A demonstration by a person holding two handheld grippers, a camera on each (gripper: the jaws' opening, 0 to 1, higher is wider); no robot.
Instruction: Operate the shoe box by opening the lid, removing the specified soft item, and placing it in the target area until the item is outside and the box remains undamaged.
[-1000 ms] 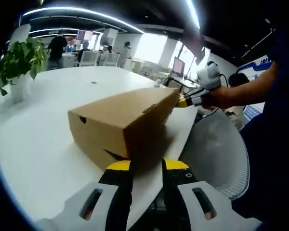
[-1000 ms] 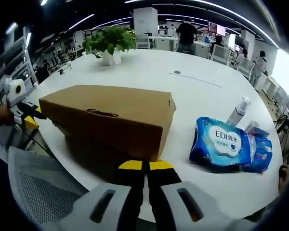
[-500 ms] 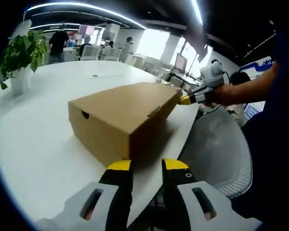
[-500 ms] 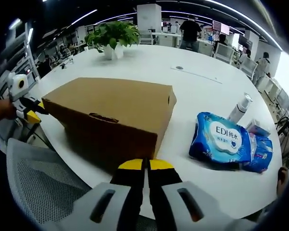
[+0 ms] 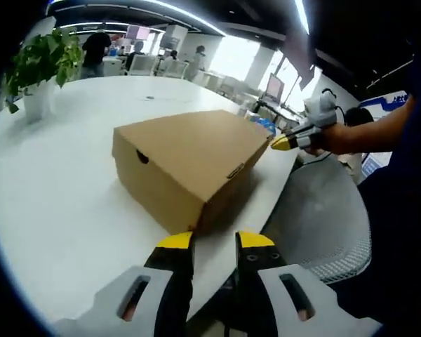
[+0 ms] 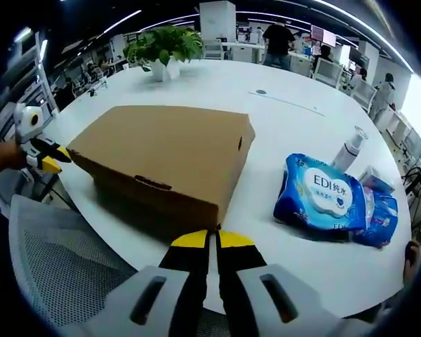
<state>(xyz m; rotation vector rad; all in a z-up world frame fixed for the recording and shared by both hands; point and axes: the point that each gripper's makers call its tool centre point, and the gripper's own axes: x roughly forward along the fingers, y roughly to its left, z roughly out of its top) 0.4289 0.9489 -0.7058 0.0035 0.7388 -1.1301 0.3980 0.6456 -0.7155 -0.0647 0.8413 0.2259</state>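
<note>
Tongs on both sides sit at the near edge of the shoe box [image 5: 189,161]. In the left gripper view the left tongs [image 5: 210,242] stand with a narrow gap between the yellow tips and grip nothing, the box's near corner just ahead of them. In the right gripper view the right tongs [image 6: 211,240] have their tips pressed together, also empty, at the foot of the box's front wall. Each pair shows in the other's view, out at the far end of the box: the right pair beyond its long side, the left pair by the opposite corner.

The box lies flat on the white worktop [image 5: 56,203], lid down and closed, so the soft item inside cannot be seen. Plain brown cardboard like this is probably light and fairly stiff, but thin enough to crease or tear if pinched hard, and smooth enough to slide on the worktop when pushed. The best hold looks to be the lid's lower lip along the front, near the small slot [image 6: 152,182] just ahead of the right tongs, lifting gently while the other tongs steady the base.

To the right of the right tongs lie blue wipe packs [image 6: 333,203] and a small spray bottle [image 6: 349,149], well clear of the box.
</note>
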